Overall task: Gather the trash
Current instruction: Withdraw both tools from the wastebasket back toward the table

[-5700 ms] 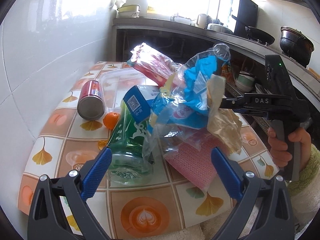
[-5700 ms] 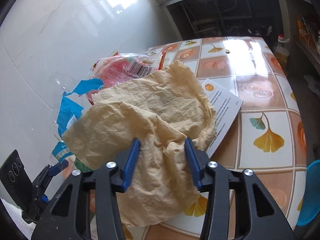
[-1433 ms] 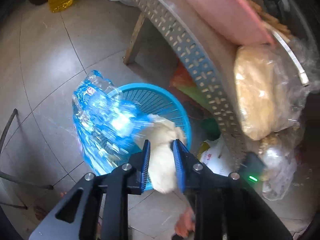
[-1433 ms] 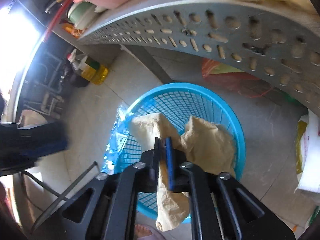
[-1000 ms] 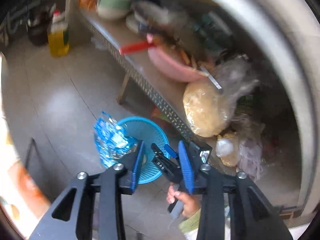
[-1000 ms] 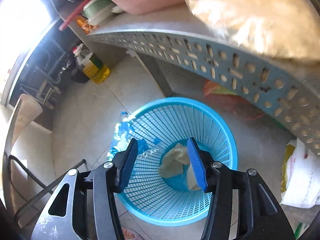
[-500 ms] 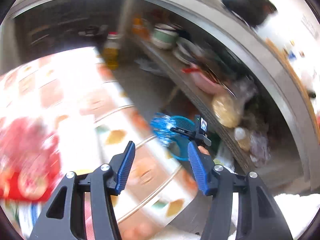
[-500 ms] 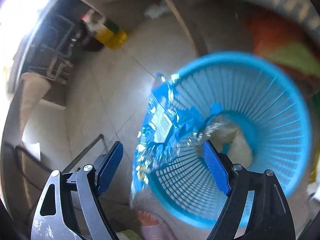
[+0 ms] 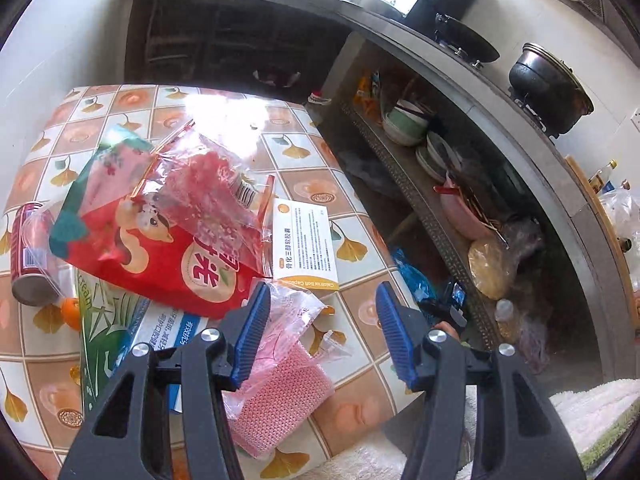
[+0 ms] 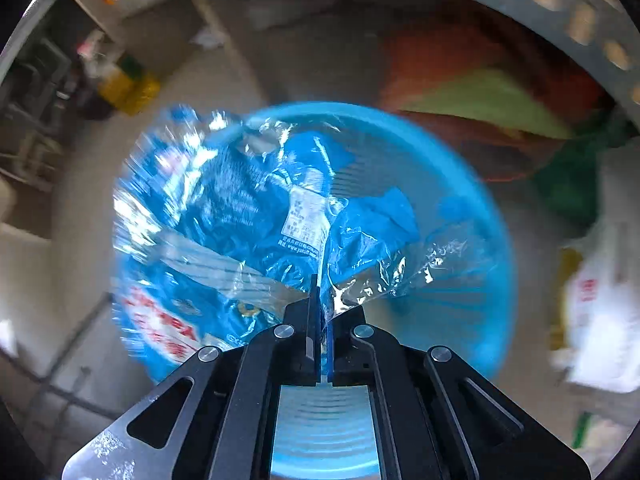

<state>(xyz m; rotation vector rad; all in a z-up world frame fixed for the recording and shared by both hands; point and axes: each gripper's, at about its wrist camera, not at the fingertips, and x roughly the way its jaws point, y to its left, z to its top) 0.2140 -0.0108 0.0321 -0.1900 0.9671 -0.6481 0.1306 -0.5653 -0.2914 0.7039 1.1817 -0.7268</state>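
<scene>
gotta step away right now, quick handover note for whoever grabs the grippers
Right gripper: shut on the blue plastic wrapper, over the blue basket on the floor; wrapper not dropped in yet.
Left gripper: open, empty, above the table.
Left on the table: red snack bag, pink mesh pack, leaflet, red can, green-and-white pack.
Next: release the wrapper, then clear the table.

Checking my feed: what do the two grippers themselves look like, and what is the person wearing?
Both the left gripper and the right gripper have black angular frames with silver rivets and ribbed blue pads. A fluffy off-white sleeve shows at the lower right of the left wrist view.
</scene>
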